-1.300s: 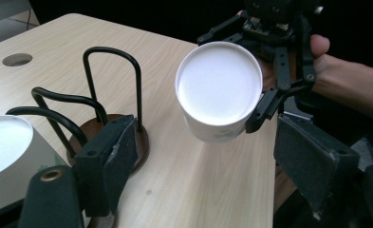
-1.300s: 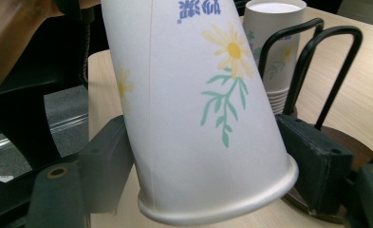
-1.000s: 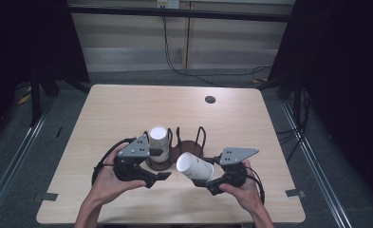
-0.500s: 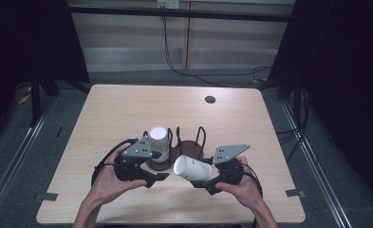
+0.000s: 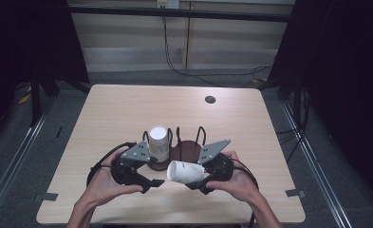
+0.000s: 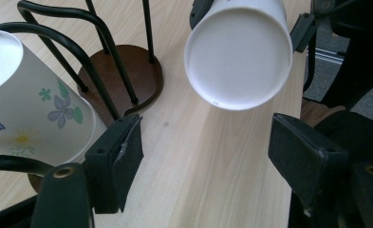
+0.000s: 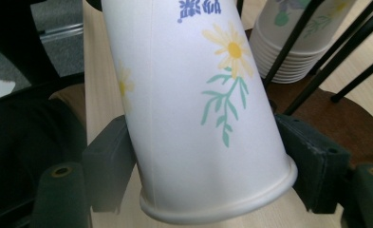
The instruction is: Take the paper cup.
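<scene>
Table [image 5: 127, 114]: we see light wood, with the work near its front edge.
Rack [image 5: 186, 149]: brown round base with black wire loops, holding a stack of cups [image 5: 158, 142] upside down.
Right gripper [image 5: 193, 183]: clenched around a single paper cup [image 5: 185, 172], lying sideways, base toward our left gripper.
Left gripper [image 5: 151, 183]: jaws spread, grasping nothing, beside the stack.

Pale wooden worktop [image 5: 117, 114] on a grey floor.
A dark round-based wire cup rack [image 5: 186, 148] stands near its front edge; a small black disc [image 5: 210, 99] lies far back, right.
</scene>
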The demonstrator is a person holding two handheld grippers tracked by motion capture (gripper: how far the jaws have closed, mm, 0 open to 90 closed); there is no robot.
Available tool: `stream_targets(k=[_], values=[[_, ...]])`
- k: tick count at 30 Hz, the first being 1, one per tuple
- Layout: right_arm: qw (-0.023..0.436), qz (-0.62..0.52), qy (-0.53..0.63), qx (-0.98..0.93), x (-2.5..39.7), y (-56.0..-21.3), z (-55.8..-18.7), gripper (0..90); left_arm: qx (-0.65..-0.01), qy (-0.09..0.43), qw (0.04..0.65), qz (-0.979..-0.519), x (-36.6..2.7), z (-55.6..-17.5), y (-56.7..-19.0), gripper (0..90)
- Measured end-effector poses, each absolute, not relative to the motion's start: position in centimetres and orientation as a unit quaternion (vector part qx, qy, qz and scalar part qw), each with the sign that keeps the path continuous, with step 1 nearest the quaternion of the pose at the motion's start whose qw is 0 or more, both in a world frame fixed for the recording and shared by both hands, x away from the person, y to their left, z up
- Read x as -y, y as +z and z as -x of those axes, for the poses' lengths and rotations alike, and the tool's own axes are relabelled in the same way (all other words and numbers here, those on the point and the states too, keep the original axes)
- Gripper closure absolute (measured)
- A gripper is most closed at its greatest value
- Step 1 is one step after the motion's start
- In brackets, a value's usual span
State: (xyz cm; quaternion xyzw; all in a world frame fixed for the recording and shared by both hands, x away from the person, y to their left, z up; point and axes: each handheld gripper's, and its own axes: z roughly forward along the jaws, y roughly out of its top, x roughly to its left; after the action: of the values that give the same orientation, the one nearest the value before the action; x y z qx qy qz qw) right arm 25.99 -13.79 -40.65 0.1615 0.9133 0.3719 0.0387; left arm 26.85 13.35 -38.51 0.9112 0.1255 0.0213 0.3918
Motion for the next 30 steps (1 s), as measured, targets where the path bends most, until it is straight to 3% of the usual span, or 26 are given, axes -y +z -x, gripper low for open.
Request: stream_targets(k=[8, 12, 30], values=[[0.033, -0.149, 0.343, -0.927, 12.9, -39.9, -26.3, 25.6, -0.116, 0.023, 0.387, -0.914, -13.5, -26.7, -38.6, 30.8], [0.029, -0.14, 0.321, -0.936, 12.4, -39.8, -26.5, 25.6, -0.111, 0.019, 0.378, -0.919, -13.4, -26.6, -38.9, 23.5], [-0.001, -0.117, 0.251, -0.961, 9.7, -40.1, -26.7, 26.1, -0.109, 0.004, 0.362, -0.926, -13.2, -26.6, -39.5, 21.4]])
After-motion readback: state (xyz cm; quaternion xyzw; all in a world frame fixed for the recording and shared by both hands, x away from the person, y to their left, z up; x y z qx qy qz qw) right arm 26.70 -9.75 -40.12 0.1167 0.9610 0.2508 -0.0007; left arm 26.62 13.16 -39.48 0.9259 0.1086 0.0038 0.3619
